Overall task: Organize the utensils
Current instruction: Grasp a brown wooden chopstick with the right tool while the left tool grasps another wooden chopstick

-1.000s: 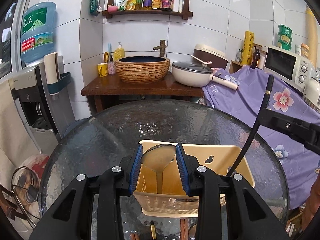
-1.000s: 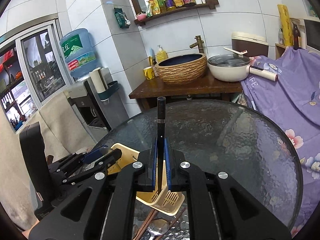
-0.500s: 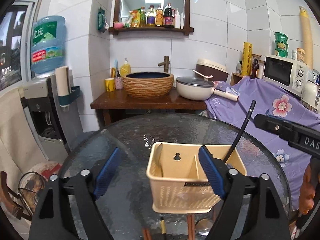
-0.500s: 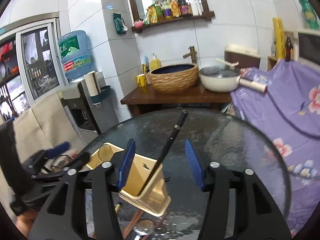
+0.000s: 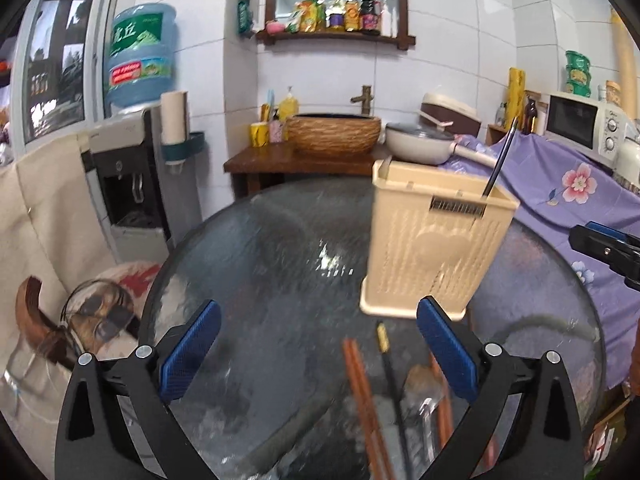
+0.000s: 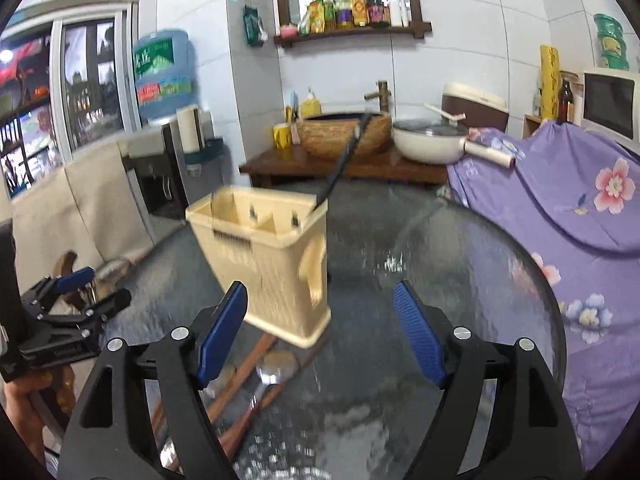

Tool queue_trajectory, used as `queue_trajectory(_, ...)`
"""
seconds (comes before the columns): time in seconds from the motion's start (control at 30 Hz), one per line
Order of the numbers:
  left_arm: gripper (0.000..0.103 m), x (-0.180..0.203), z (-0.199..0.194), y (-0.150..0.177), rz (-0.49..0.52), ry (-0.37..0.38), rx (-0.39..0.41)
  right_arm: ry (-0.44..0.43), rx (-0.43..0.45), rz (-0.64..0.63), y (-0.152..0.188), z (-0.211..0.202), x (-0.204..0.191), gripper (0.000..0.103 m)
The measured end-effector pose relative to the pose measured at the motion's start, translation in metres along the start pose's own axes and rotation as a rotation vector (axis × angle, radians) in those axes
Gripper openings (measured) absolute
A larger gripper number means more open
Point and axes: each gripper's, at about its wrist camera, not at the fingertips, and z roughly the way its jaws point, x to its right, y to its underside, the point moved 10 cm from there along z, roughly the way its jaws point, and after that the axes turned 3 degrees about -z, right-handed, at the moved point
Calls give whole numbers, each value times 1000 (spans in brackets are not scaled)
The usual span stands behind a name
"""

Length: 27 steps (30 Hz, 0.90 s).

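Both grippers, left and right, gape with nothing held. The holder stands at one o'clock, so the chopsticks at six are probably next

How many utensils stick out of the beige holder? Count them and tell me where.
1. A black utensil leans out of the beige holder at its right end. Shorter ones may be hidden inside.

Chopsticks cut off below
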Motion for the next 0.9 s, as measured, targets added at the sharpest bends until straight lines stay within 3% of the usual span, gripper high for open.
queue_trajectory(0.1,93,-9,3,25,-13,-13,-54,-22,-75,6,33,9,-5,76)
queue_trajectory(0.2,75,-12,9,52,-26,-7,-121,-29,-163,11,65,24,-9,76)
queue_trajectory(0.4,58,-4,16,77,-28,34,-198,-48,-278,17,108,45,-22,75)
queue_trajectory(0.53,54,1,20,82,-23,46,-219,-62,-307,-1,114,54,-35,64)
queue_trajectory(0.77,52,5,23,86,-15,43,-233,-47,-361,-87,115,76,-59,55)
queue_trajectory(0.9,52,6,21,87,-16,45,-236,-36,-405,-65,120,84,-57,49)
